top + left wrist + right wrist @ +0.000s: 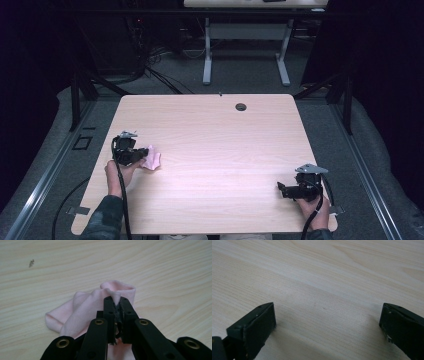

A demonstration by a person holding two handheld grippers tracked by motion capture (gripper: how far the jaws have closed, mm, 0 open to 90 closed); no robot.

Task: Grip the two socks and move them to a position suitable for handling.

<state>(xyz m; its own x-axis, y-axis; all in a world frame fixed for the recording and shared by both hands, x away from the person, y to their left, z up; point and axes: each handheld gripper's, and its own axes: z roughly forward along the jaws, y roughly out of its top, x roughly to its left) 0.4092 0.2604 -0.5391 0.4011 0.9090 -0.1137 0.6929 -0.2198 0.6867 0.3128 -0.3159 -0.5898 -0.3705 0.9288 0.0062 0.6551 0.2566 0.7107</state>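
Pink cloth point(151, 160) lies on the surface point(215, 150) toward its left edge, well apart from the cable hole point(241, 107) at the far side. My left gripper point(143, 152) has its jaws pinched shut on a raised fold of the cloth; the rest of the fabric sits crumpled on the wood beneath.

Handling, as I judge it: light, soft, limp knit (possibly a small sock, cannot confirm). It will drape and sag from any single hold and slide easily over the smooth wood. A thick hem or folded edge looks the safest place to grip; a single layer could slip out.

My right gripper point(281, 188) rests near the right front corner of the surface, far from the cloth, jaws spread wide with nothing between them.

View notes: the left gripper view gives the pinch itself, the fold point(117, 295) squeezed between the jaw tips and a rolled cuff-like rim behind. The high view gives the spacing of both grippers. The right gripper view shows bare wood grain point(324, 290) between the spread jaws.
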